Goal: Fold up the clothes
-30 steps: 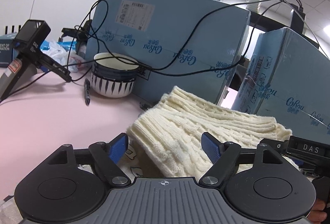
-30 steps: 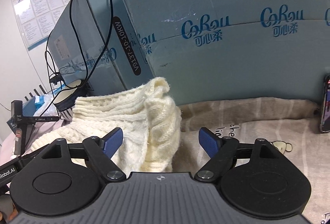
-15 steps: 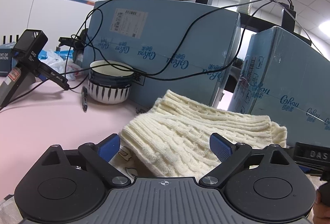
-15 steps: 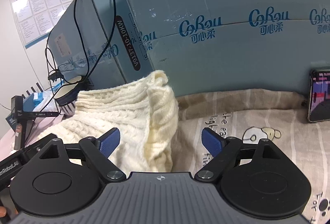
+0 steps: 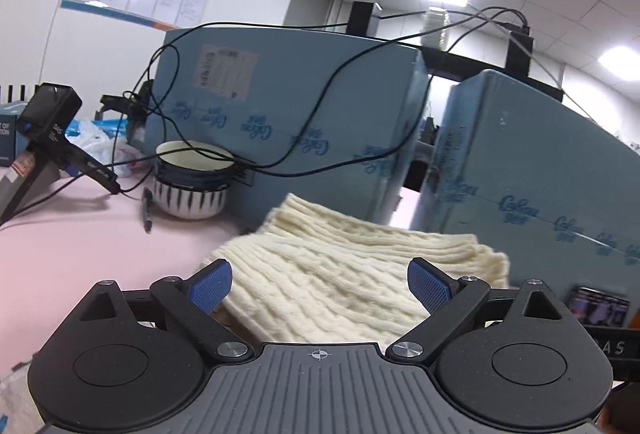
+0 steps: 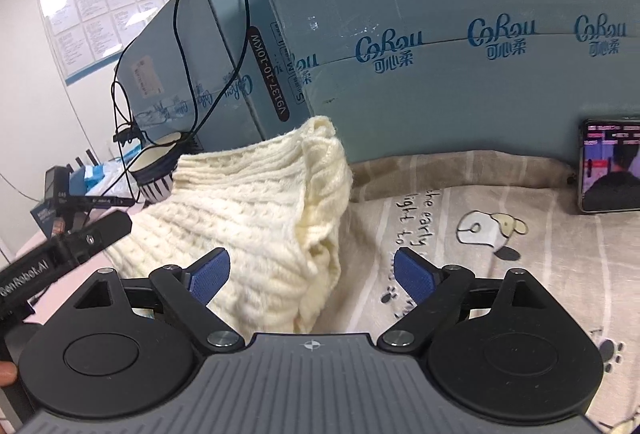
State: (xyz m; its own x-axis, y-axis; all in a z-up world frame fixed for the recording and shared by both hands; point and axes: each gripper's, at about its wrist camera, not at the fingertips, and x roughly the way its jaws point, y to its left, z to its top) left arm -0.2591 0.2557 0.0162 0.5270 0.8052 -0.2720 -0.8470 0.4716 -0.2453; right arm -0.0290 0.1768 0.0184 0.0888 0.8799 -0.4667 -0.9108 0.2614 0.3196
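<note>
A cream cable-knit sweater (image 5: 360,258) lies folded in a thick pile on the table, against the blue cartons. My left gripper (image 5: 320,282) hovers just in front of its near edge, jaws wide, blue pads (image 5: 210,284) clear of the knit. In the right wrist view the sweater (image 6: 248,210) shows its bunched right edge hanging over the striped cartoon-print cloth (image 6: 460,234). My right gripper (image 6: 312,274) stands open before that edge, nothing pressed between its pads (image 6: 414,276). The left gripper's black body (image 6: 68,246) shows at the left of that view.
Tall blue cartons (image 5: 280,114) (image 6: 440,74) wall off the back, with black cables draped over them. A striped bowl (image 5: 192,182) and a pen (image 5: 148,210) sit on the pink tabletop (image 5: 80,246). A camera on a stand (image 5: 44,126) is far left; a lit phone (image 6: 608,166) leans right.
Both grippers have opened wider and drawn back a little from the sweater, which stays lying folded. More of the printed cloth and the phone now show on the right.
</note>
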